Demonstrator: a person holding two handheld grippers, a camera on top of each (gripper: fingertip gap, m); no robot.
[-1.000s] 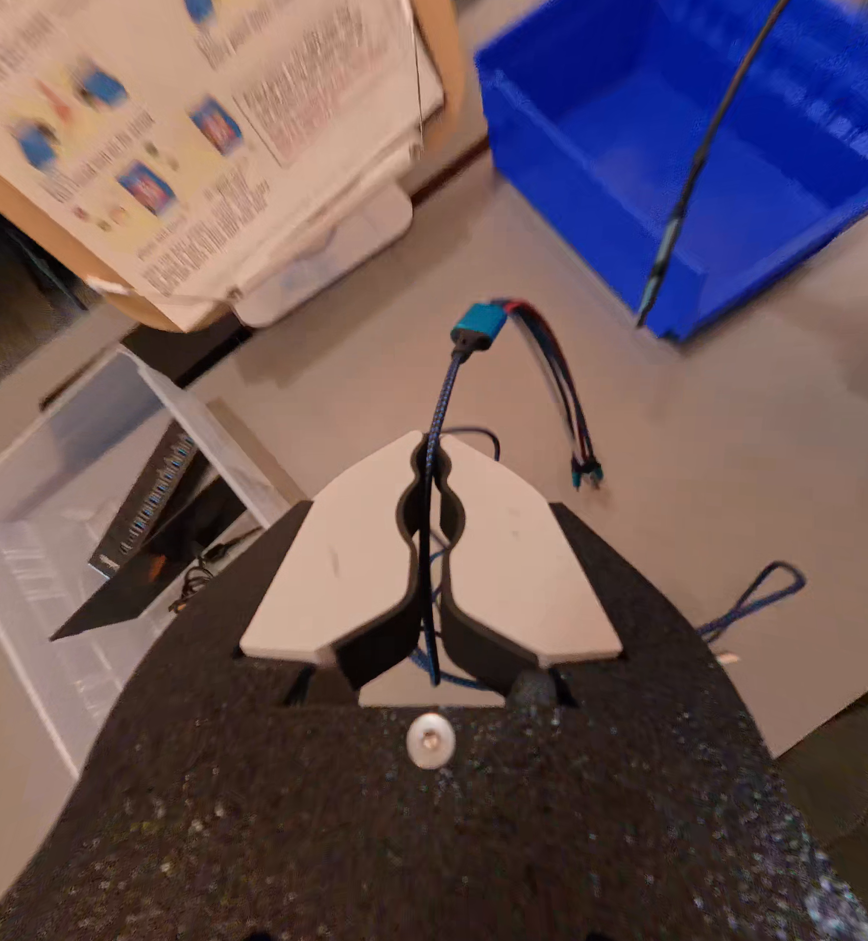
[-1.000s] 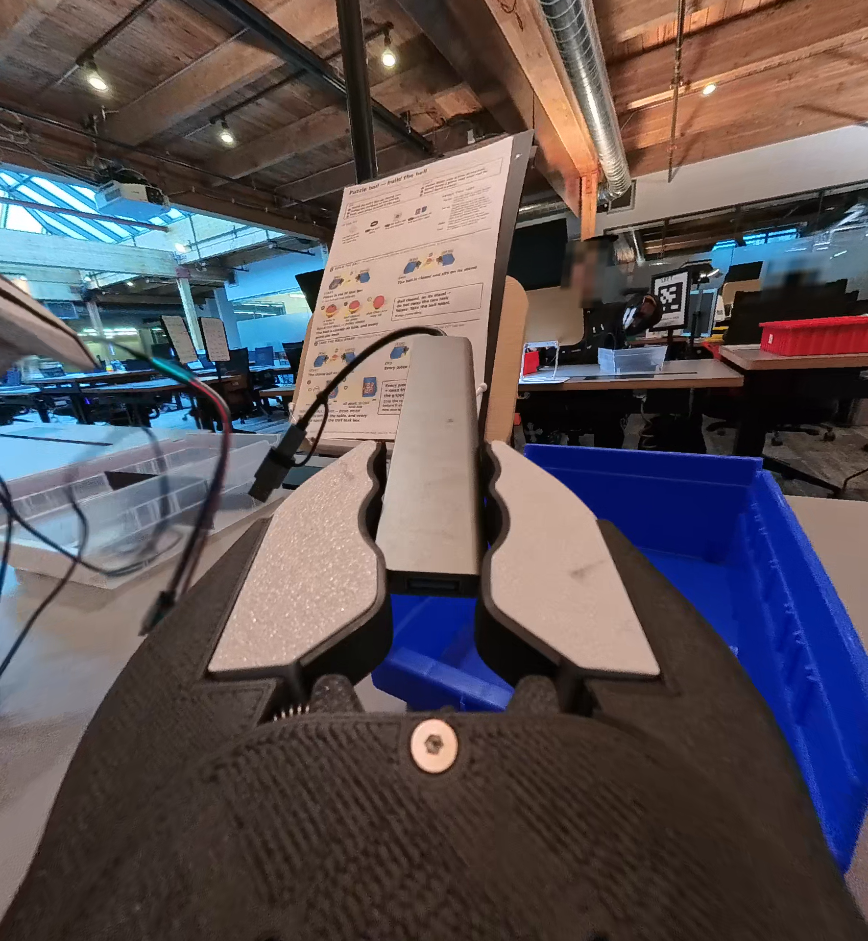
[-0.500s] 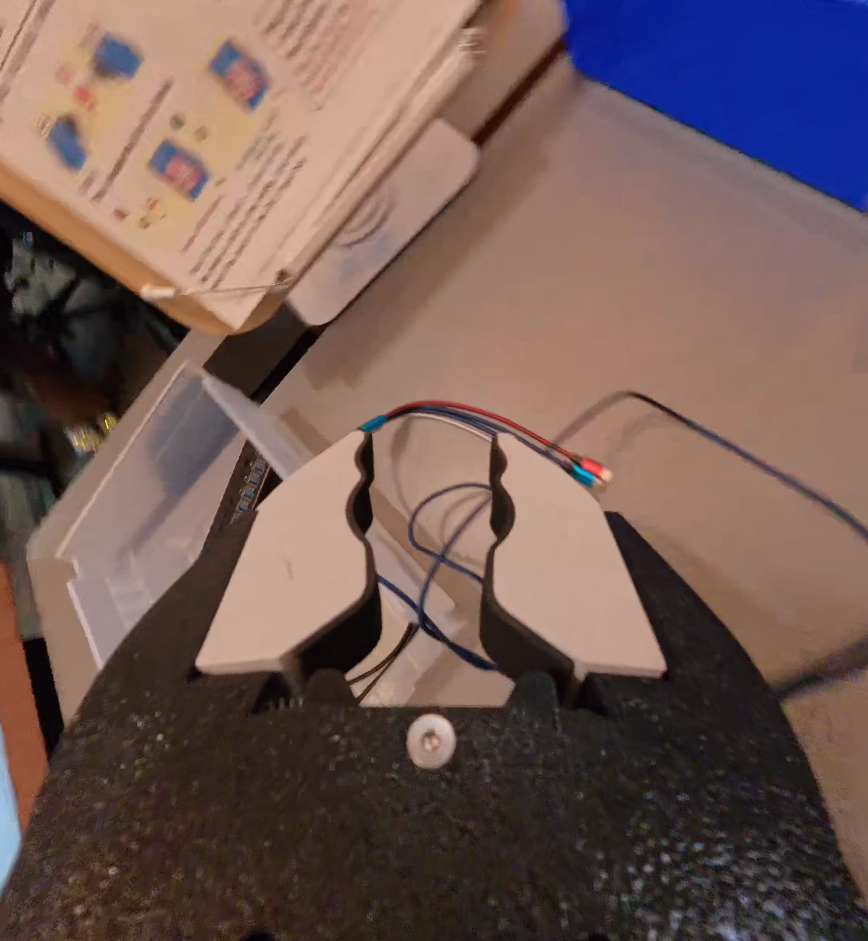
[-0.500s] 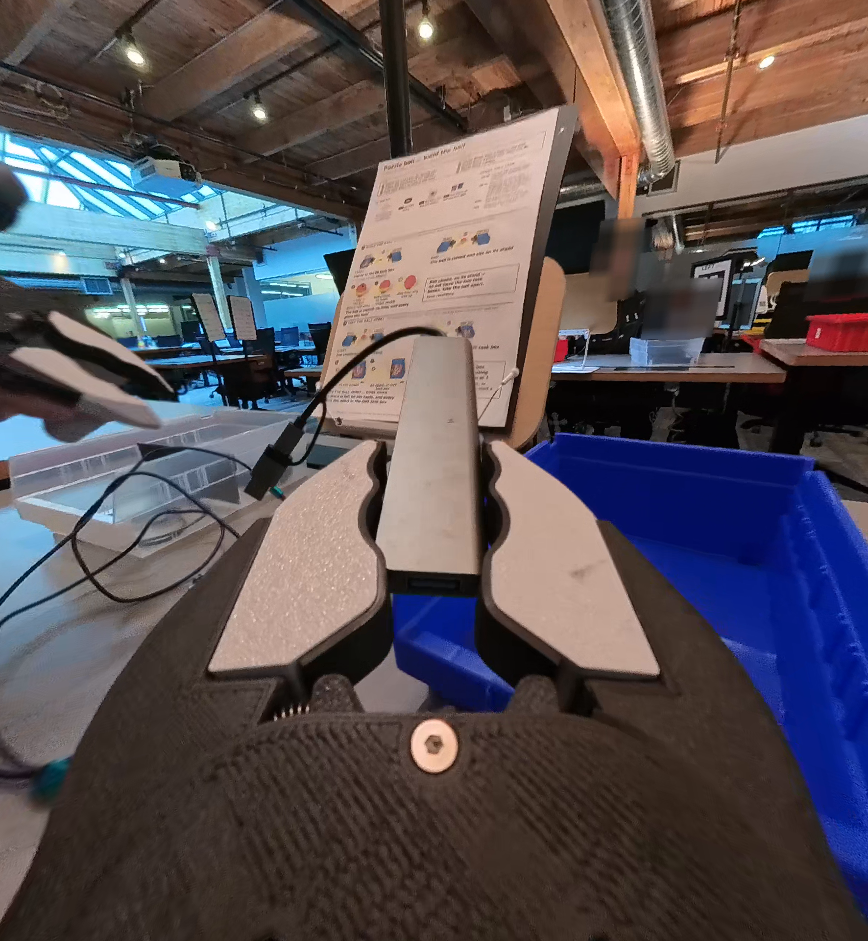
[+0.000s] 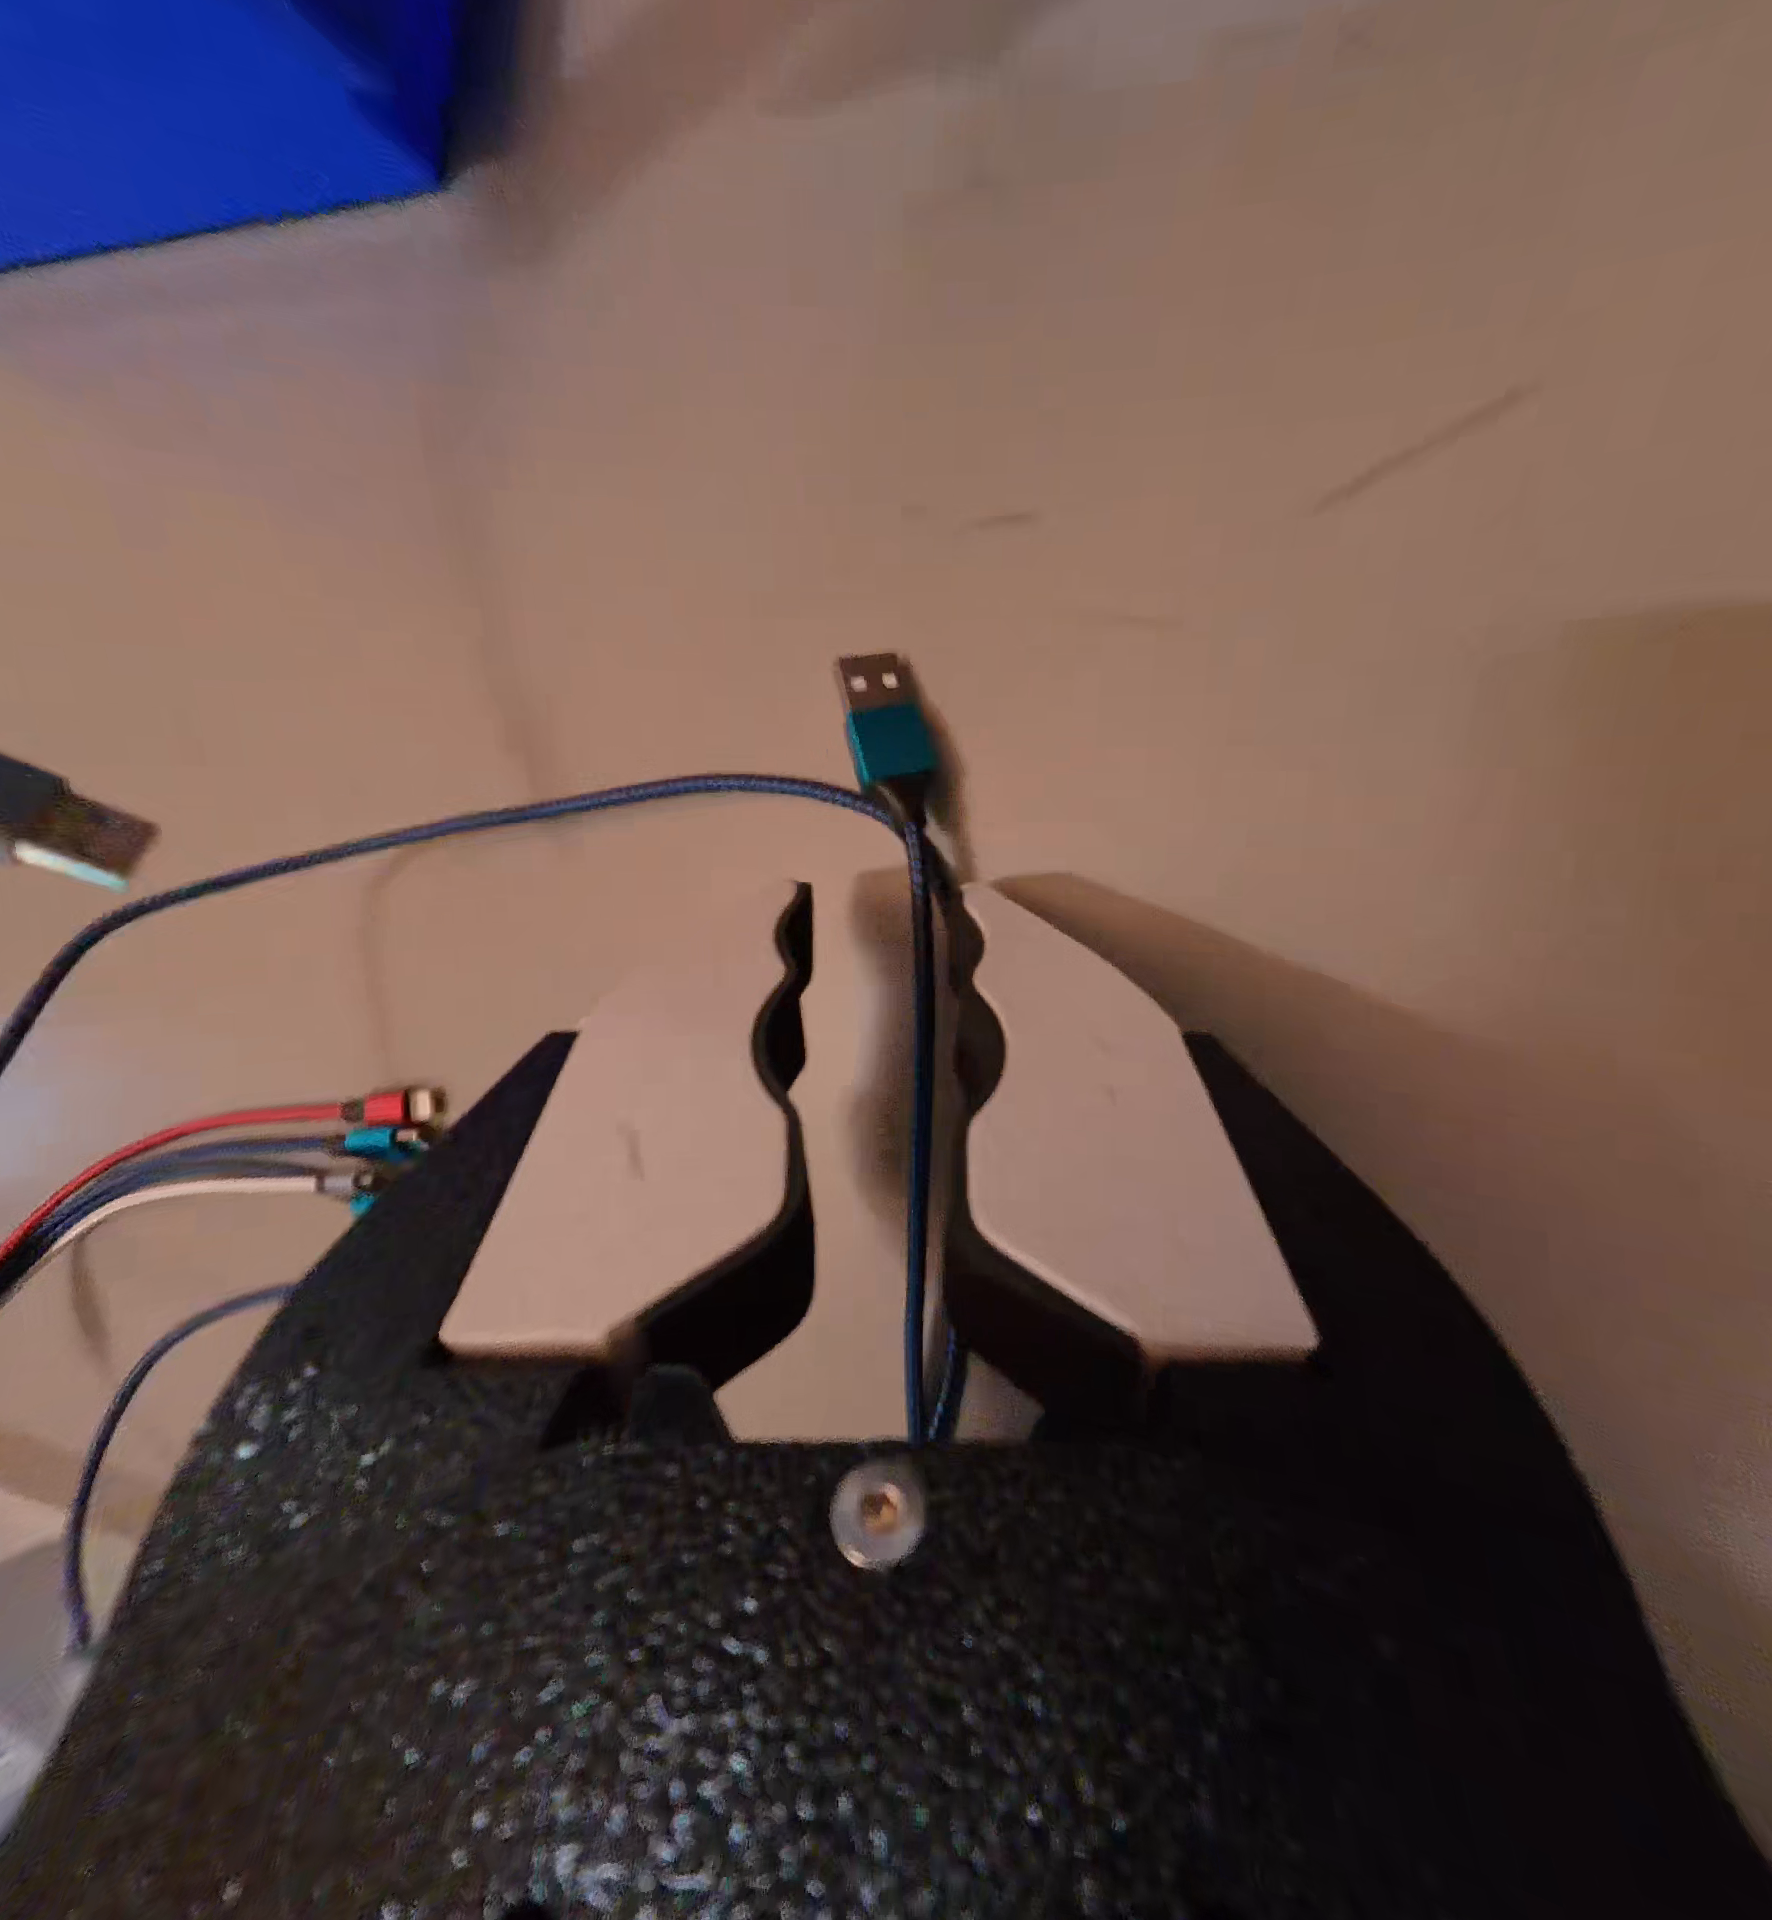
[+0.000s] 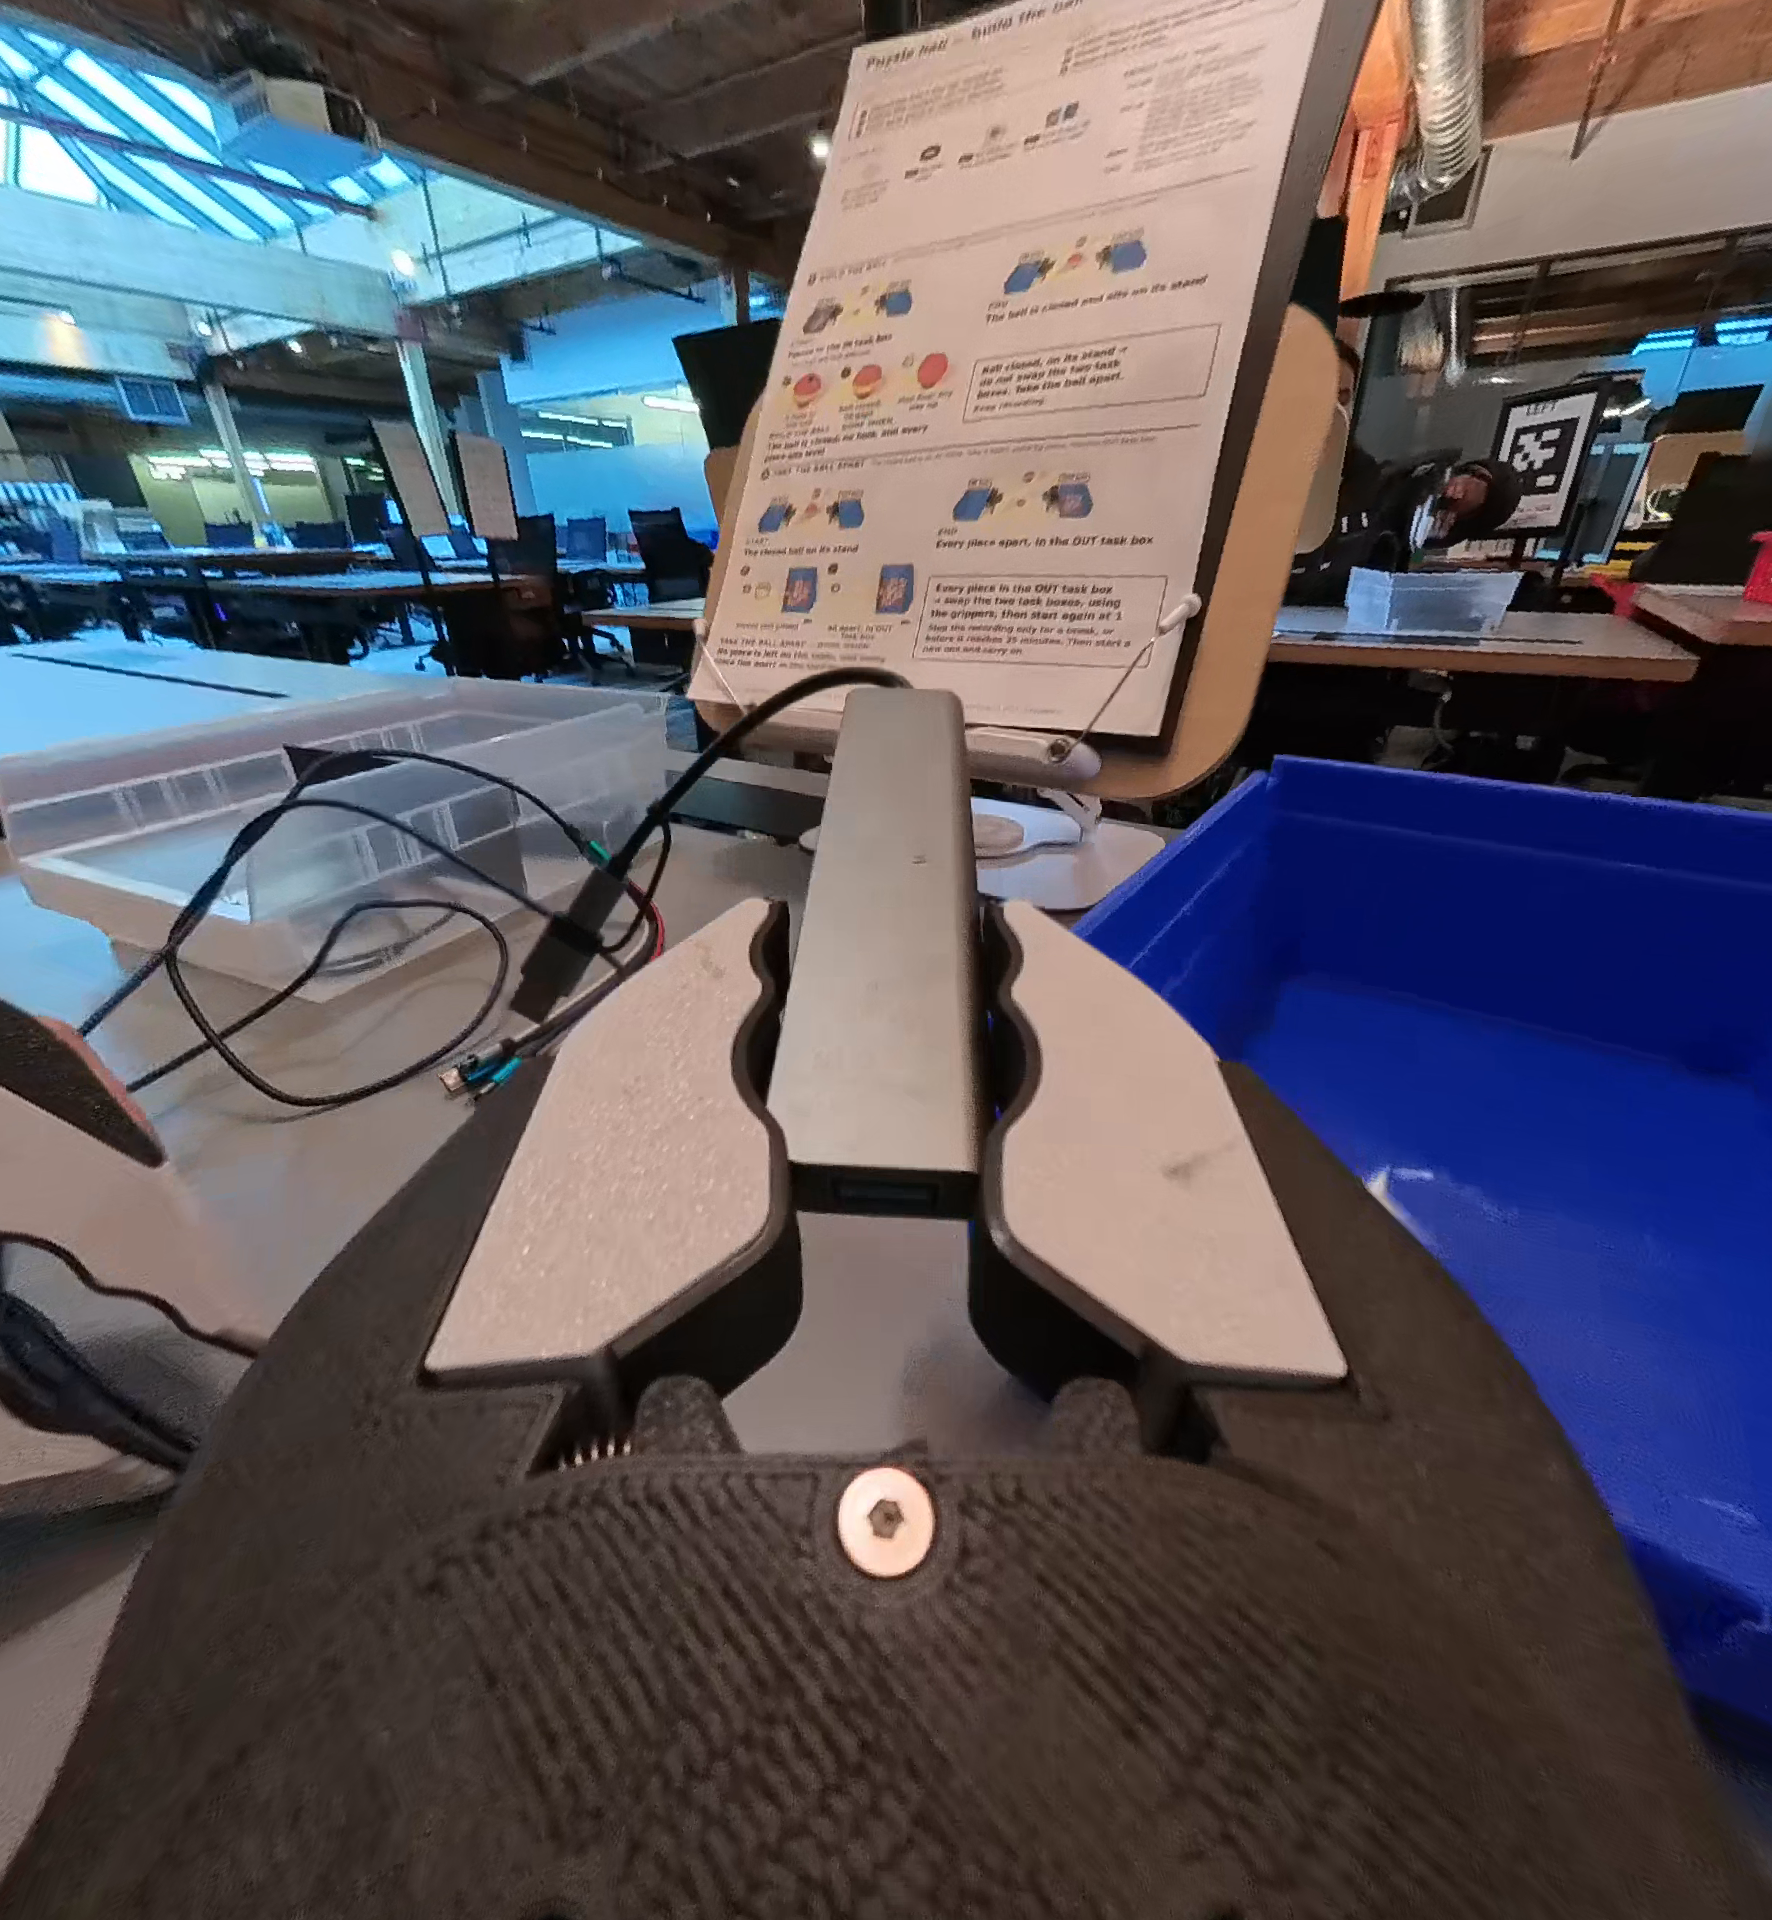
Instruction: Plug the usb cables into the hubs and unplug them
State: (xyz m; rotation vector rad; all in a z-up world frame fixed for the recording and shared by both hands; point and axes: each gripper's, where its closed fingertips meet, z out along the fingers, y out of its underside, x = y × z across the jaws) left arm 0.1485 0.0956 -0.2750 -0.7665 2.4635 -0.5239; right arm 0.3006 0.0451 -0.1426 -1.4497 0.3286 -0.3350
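Note:
My right gripper [image 6: 887,920] is shut on a slim grey USB hub [image 6: 887,987] and holds it above the table, pointing away from me. The hub's own black cable and plug [image 6: 570,951] hang to its left. My left gripper [image 5: 887,904] is open and low over the table. A blue braided cable [image 5: 923,1143] runs between its jaws, close to the right finger. The cable's teal USB-A plug [image 5: 887,727] lies just beyond the fingertips. The cable's red, teal and silver small plugs [image 5: 383,1138] lie to the left.
A blue bin [image 6: 1484,1039] stands to the right of the hub. A clear plastic tray [image 6: 342,821] sits at the back left. An instruction sheet on a stand [image 6: 1017,364] is behind. The left gripper [image 6: 30,1143] shows at the lower left.
My left gripper let go of the blue cable, opened and swung round; it is now low with the cable between its jaws behind the teal plug. The right gripper tilted down, still holding the hub.

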